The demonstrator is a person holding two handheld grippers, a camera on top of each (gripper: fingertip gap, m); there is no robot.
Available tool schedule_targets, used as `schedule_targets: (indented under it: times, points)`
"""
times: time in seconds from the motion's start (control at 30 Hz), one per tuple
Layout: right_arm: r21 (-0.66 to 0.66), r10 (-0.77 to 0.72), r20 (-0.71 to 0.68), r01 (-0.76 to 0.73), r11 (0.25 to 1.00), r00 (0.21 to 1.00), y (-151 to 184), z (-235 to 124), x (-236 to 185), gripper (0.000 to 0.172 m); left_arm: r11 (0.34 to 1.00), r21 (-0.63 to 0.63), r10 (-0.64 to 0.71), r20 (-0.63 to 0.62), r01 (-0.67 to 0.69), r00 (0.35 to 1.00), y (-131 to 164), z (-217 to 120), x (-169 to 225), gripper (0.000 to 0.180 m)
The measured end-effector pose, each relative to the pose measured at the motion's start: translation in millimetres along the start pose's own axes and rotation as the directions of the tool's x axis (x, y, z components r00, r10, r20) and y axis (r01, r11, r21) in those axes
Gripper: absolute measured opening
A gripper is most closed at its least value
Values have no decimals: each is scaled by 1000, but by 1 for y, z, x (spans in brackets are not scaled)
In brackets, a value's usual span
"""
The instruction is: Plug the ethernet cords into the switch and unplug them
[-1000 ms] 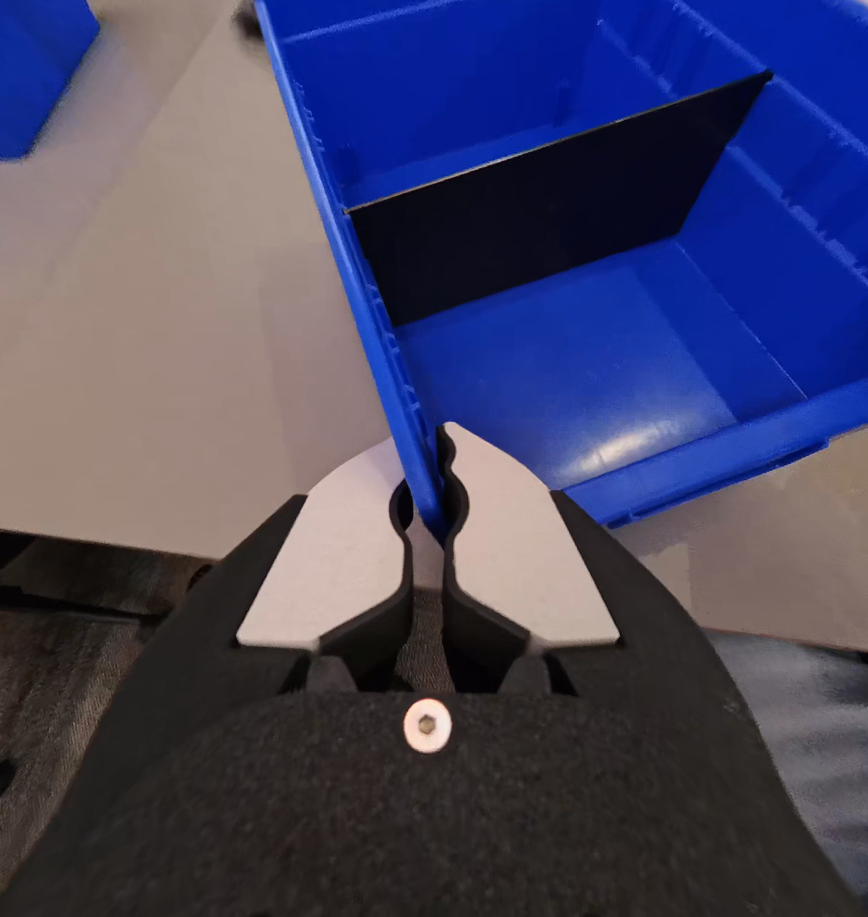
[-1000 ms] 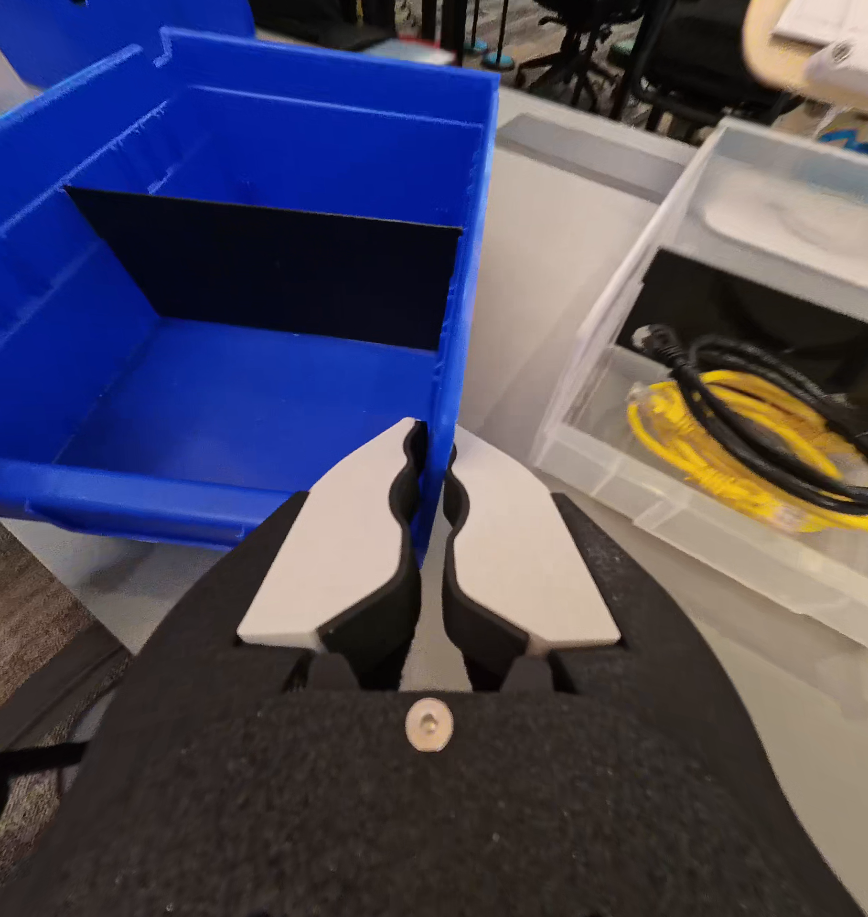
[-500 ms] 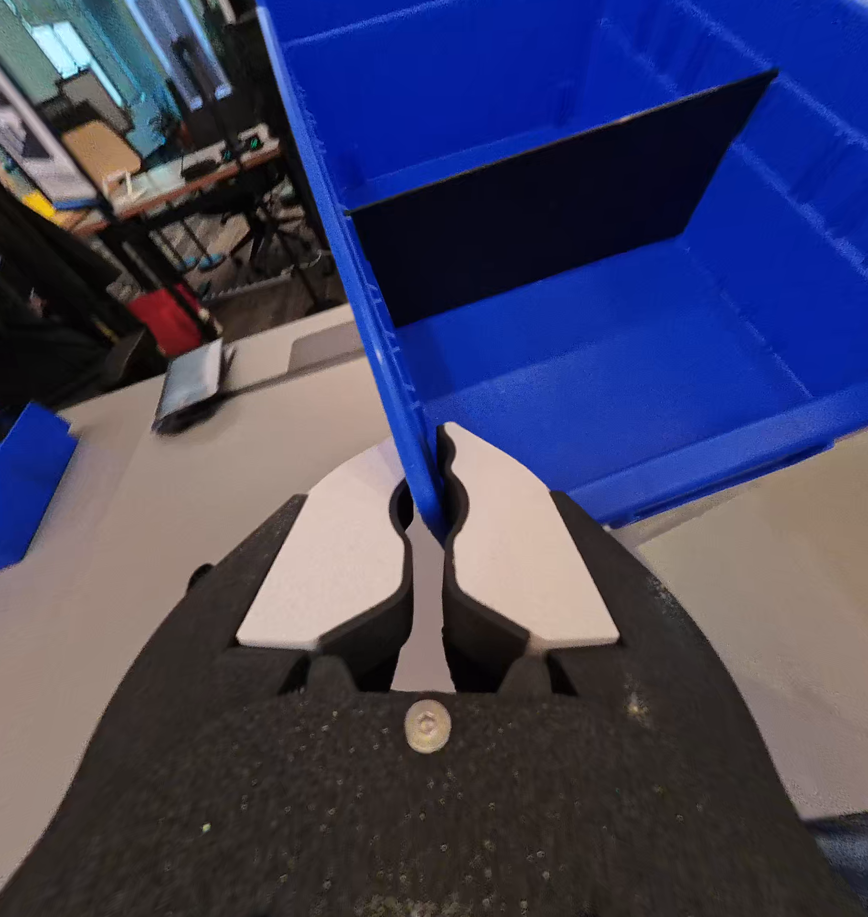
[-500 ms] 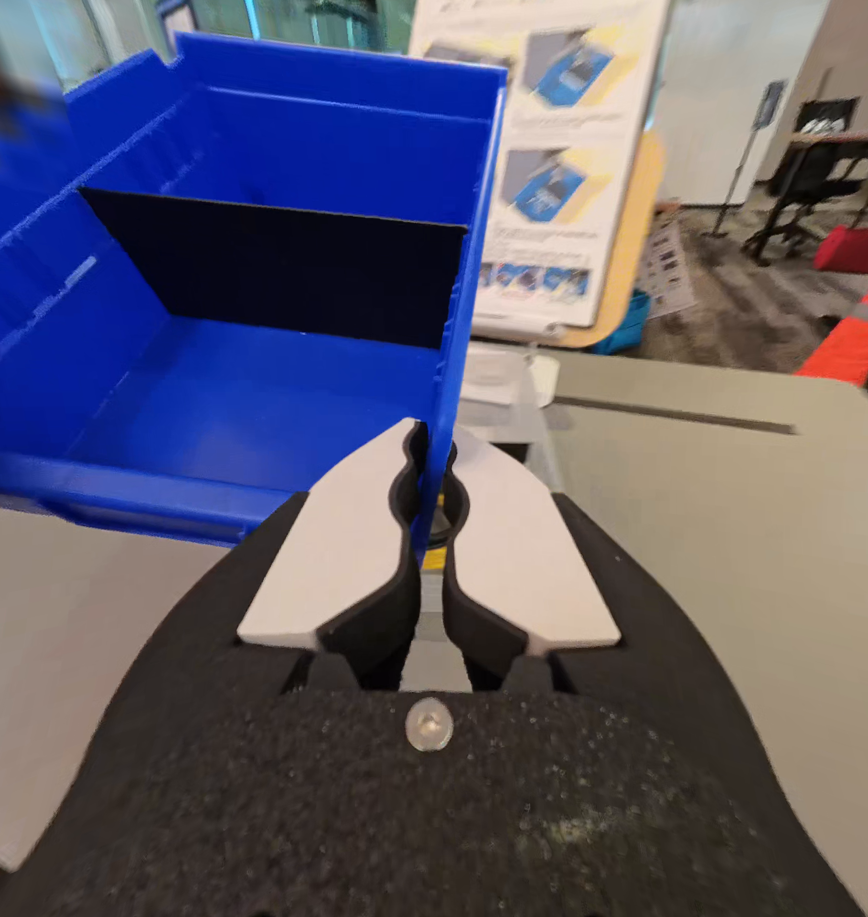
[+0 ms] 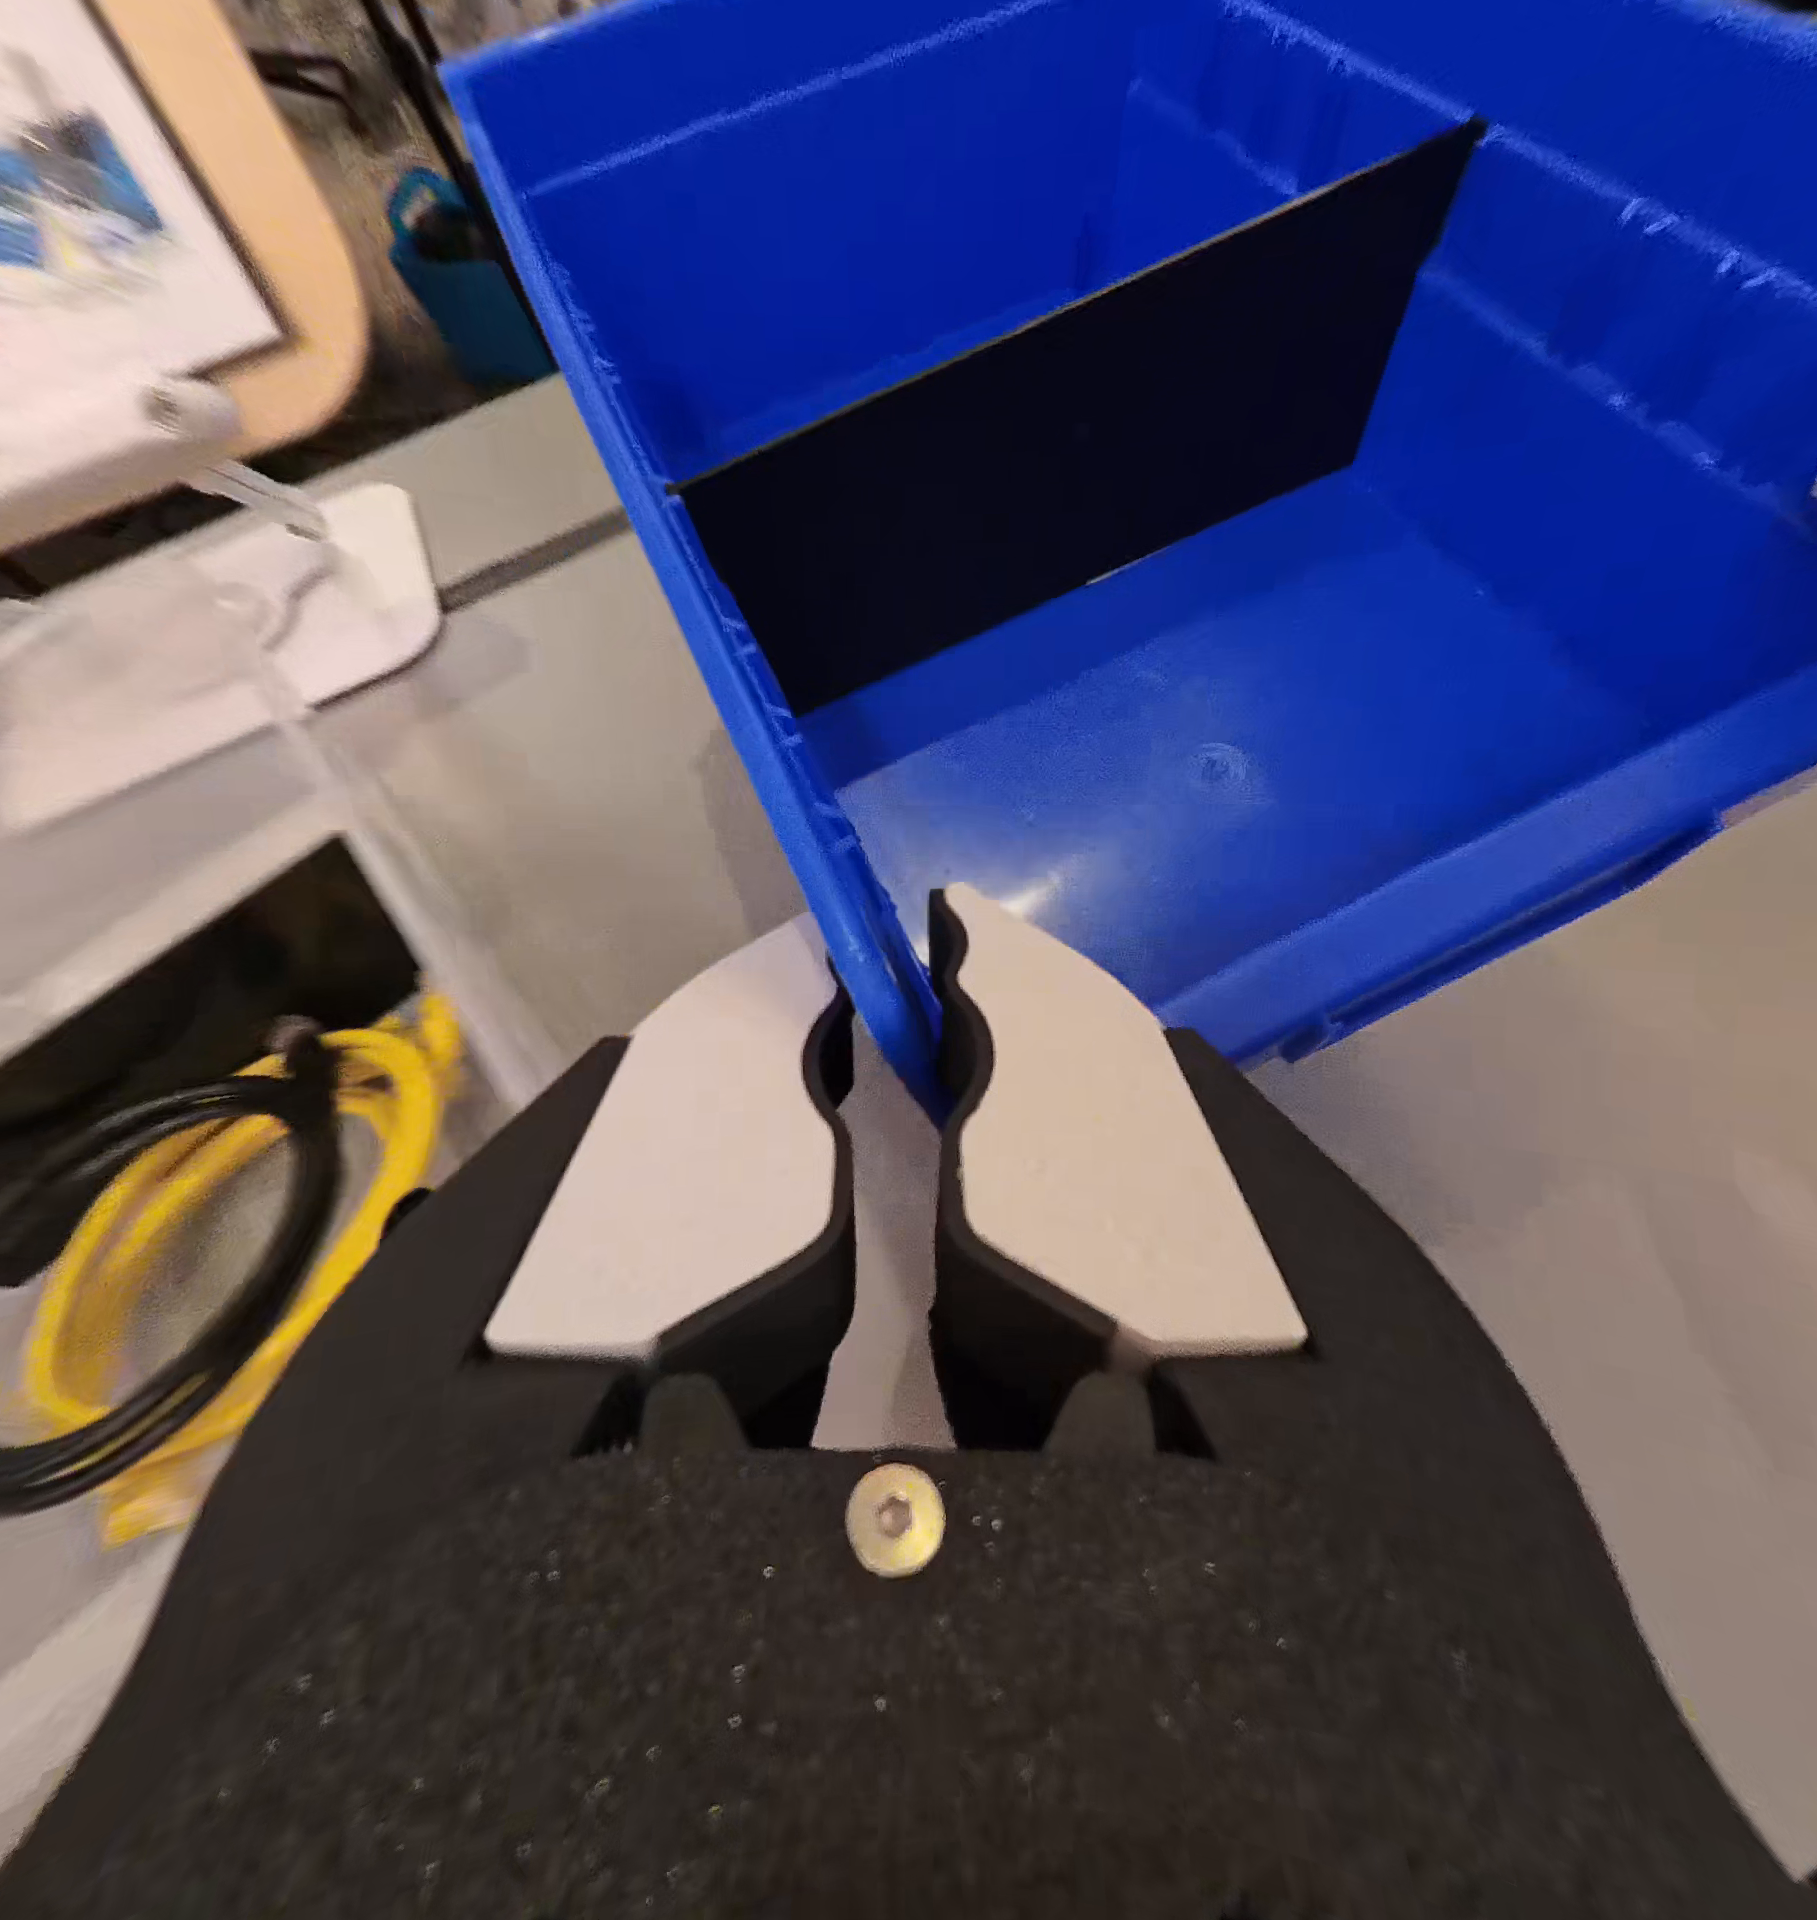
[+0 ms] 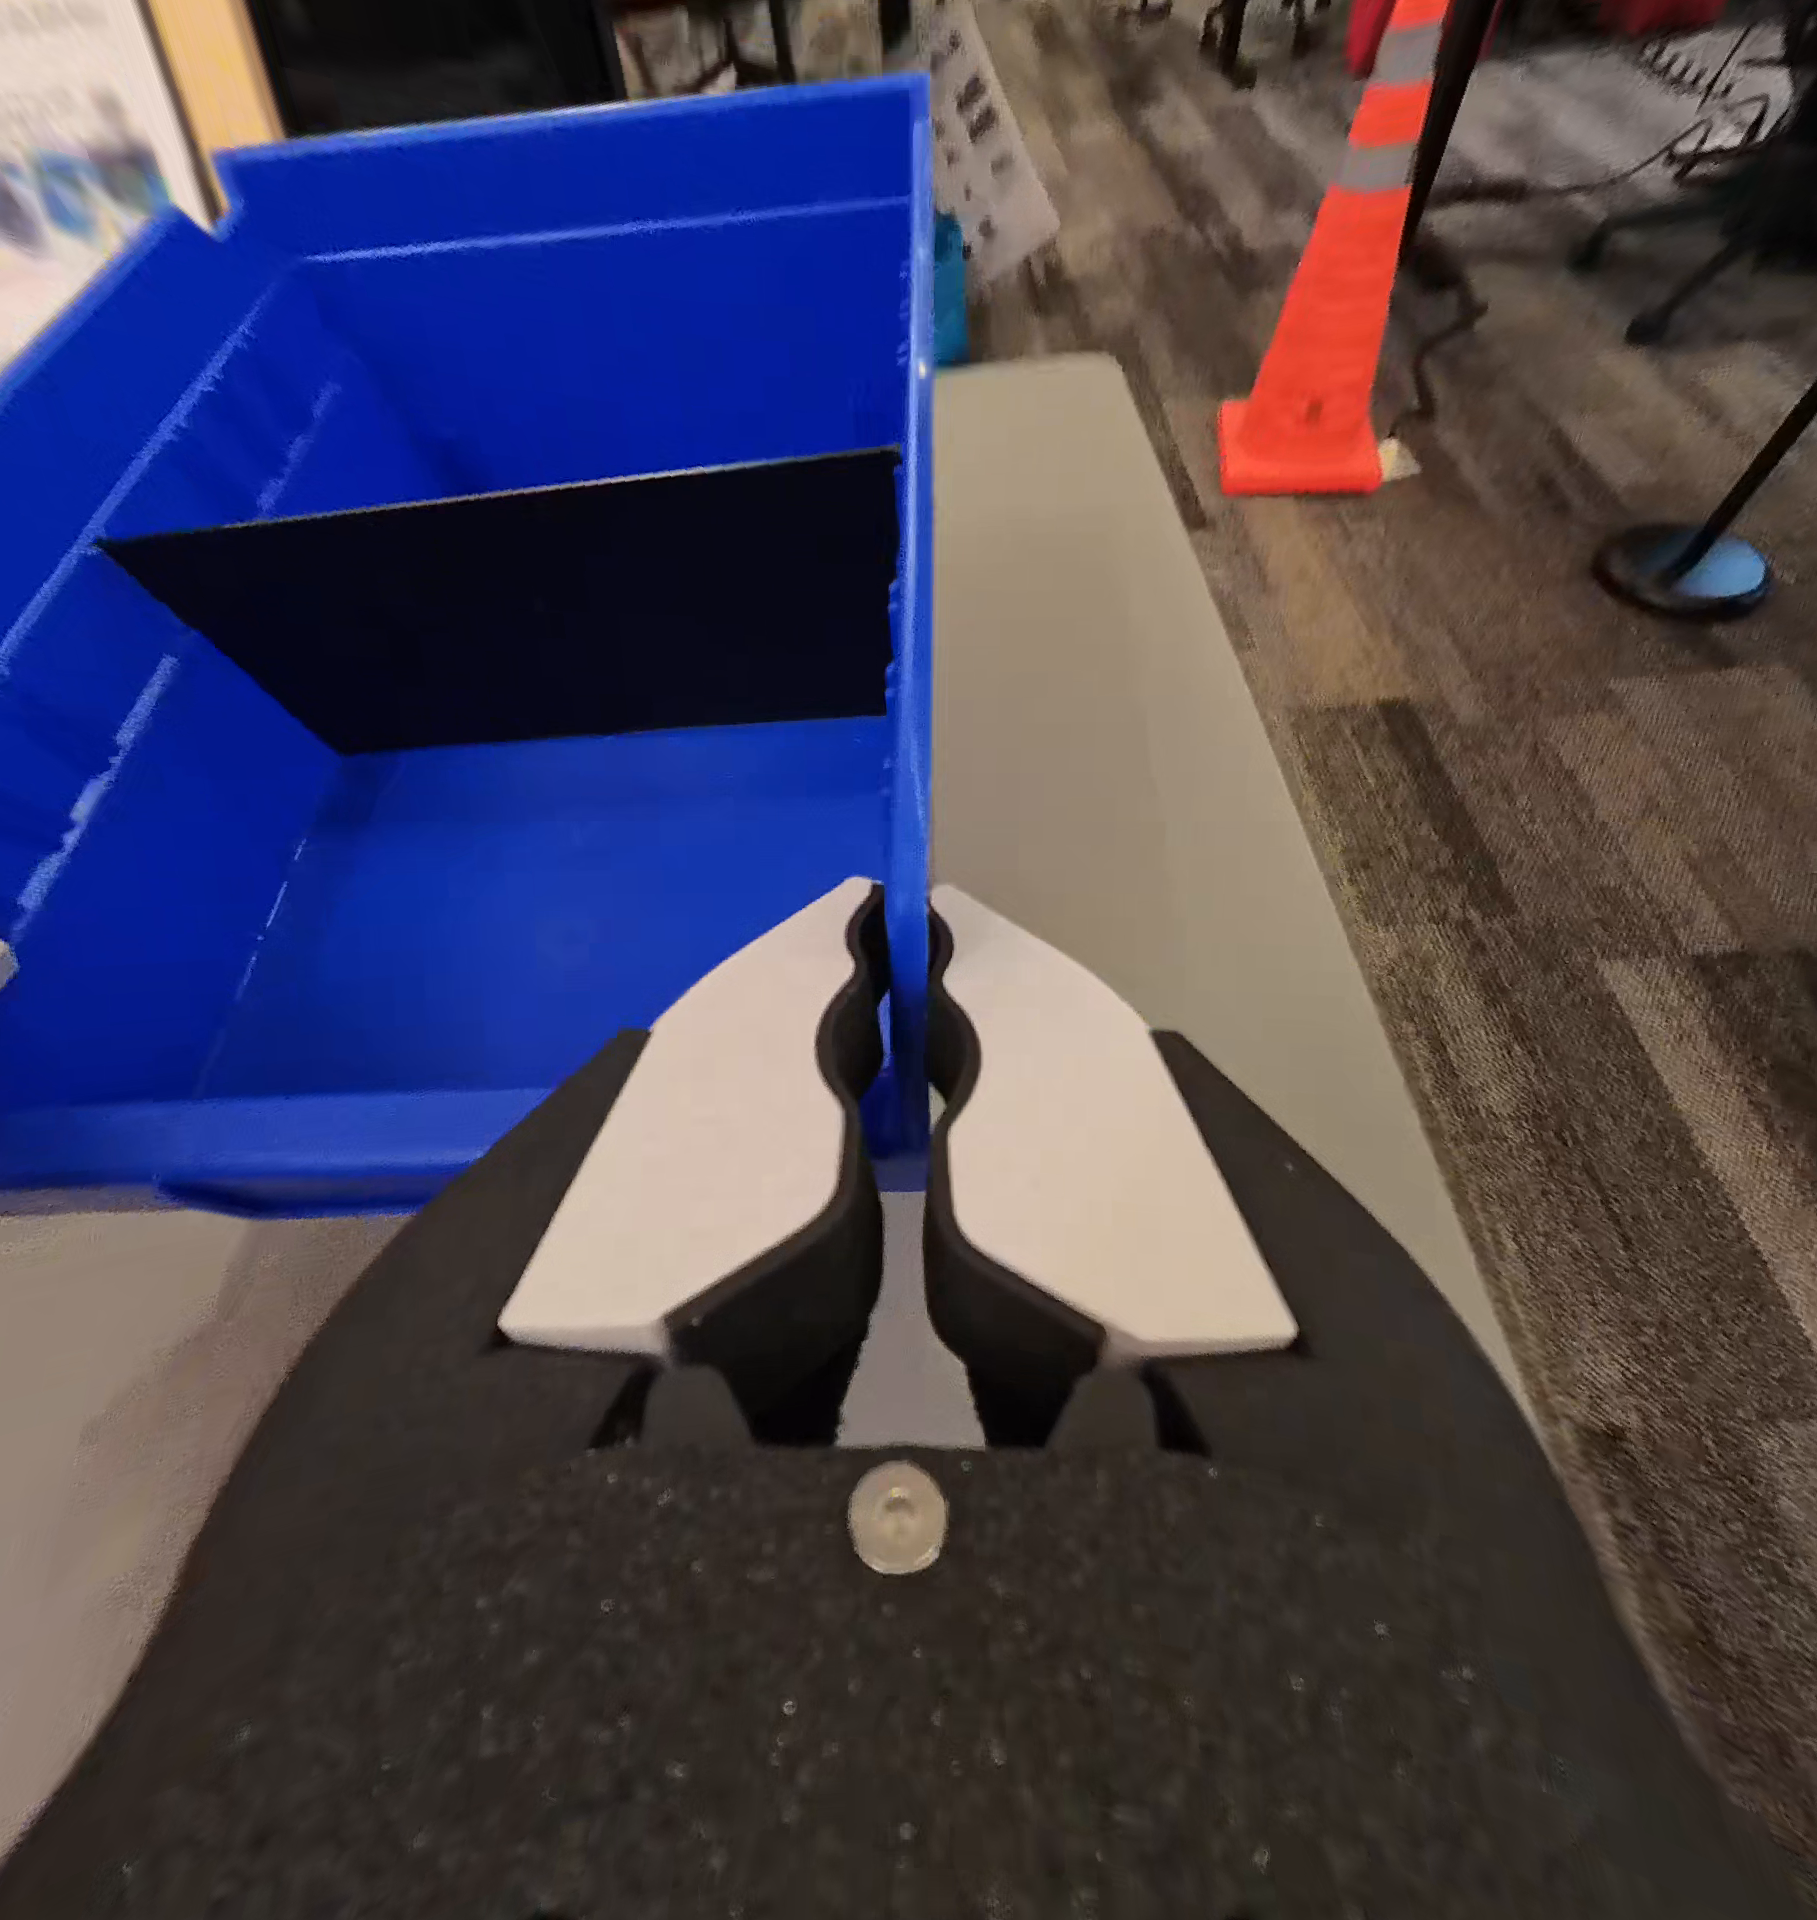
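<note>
Sitting on the grey counter (image 6: 1091, 727) is a big blue bin (image 6: 571, 364) with a black divider (image 6: 530, 603). Right gripper (image 6: 909, 914) jaws are clenched on its side wall; left gripper (image 5: 888, 935) jaws have loosened around the opposite wall. Yellow and black ethernet cords (image 5: 208, 1226) lie coiled in a clear box (image 5: 156, 727) left of the bin.

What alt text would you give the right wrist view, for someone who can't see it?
The right claw is closed on the right side wall of an empty blue bin split by a black divider, over a grey table. Carpet and an orange cone lie to the right.
</note>
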State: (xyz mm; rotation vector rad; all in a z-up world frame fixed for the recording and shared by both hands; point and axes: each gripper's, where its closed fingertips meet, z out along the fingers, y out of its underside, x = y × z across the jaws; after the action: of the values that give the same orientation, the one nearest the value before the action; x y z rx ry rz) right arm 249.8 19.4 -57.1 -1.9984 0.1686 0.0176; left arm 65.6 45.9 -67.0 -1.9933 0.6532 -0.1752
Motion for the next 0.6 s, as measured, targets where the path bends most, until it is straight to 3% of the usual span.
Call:
schedule_targets:
  times: [0.1, 0.27, 0.33, 0.4, 0.47, 0.57, 0.6]
  points:
    - [-52, -79, 16, 80, 995, 997, 29, 16, 19, 3, 999, -33, -24, -21, 24, 999, 22, 22, 17, 11]
    - [-106, -11, 24, 14, 994, 1000, 53, 38, 26, 3, 995, -46, -92, -56, 89, 994, 53, 40, 26, 16]
    - [-94, 0, 16, 1, 996, 1000, 62, 41, 25, 4, 994, -30, -107, -80, 105, 991, 56, 41, 27, 22]
    - [-61, -71, -13, 70, 996, 997, 66, 41, 26, 7, 983, -77, -177, -192, 165, 965, 56, 35, 38, 41]
    - [-12, -194, -69, 193, 981, 979, 49, 33, 29, 24, 956, -109, -293, -354, 273, 888, 48, 14, 52, 59]
    - [79, -290, -168, 306, 949, 942, 10, 8, 27, 31, 863, -132, -460, -605, 488, 650, 20, -46, 47, 76]
    - [120, -306, -157, 325, 938, 939, -1, -2, 19, 36, 844, -112, -463, -646, 525, 607, 13, -65, 31, 72]
